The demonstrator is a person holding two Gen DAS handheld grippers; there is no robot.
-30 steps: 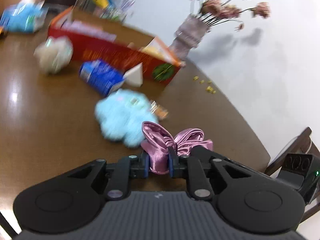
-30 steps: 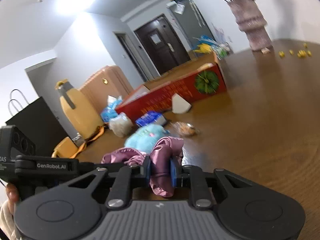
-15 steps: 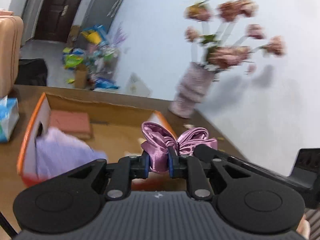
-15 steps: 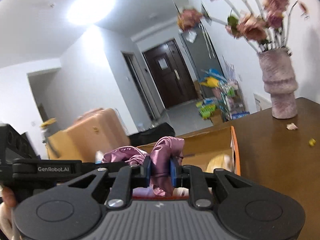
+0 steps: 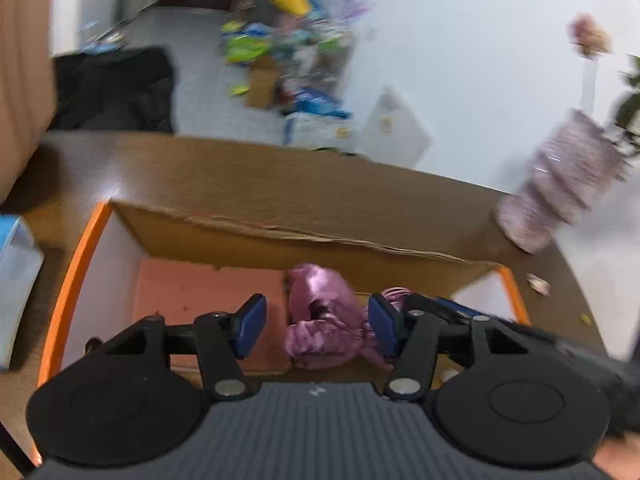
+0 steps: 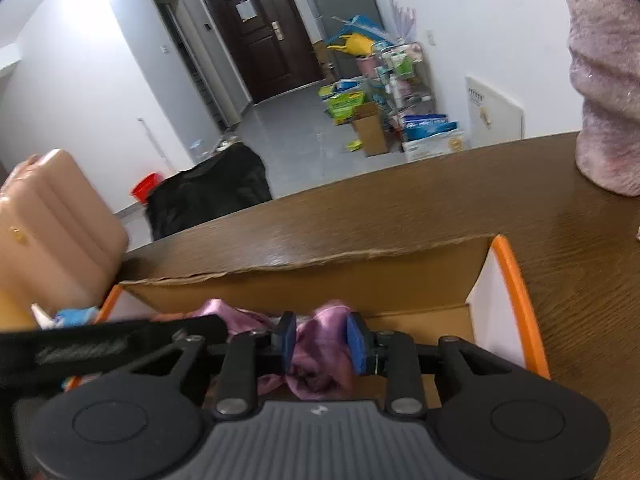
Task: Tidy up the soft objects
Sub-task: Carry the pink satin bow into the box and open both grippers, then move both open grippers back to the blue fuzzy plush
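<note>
The pink satin cloth (image 5: 320,320) hung over the open cardboard box (image 5: 280,236), which sat on the brown desk (image 5: 240,172) near its far edge. The left claw (image 5: 316,322) was opening: its blue pads (image 5: 250,322) stood well apart, the left one clear of the fabric, the right one just at its bunched end, so nothing was pinched there. In the right wrist view the right claw (image 6: 322,344) was opening too, but the cloth (image 6: 320,344) still filled the narrower gap between its blue pads (image 6: 356,344) and touched both; a loose fold trailed off to the left, behind the black body of the other claw. Whether those pads still pressed on the fabric could not be told for certain.

Inside the box a flat salmon-pink pad (image 5: 200,292) lay on the floor beneath the left claw. The box had orange-edged side flaps (image 6: 520,308) and a torn far wall. A mauve textured vase (image 6: 604,80) stood on the desk towards its far right corner, clear of the box. A peach-coloured suitcase (image 6: 48,224) stood beyond the desk's left edge.
</note>
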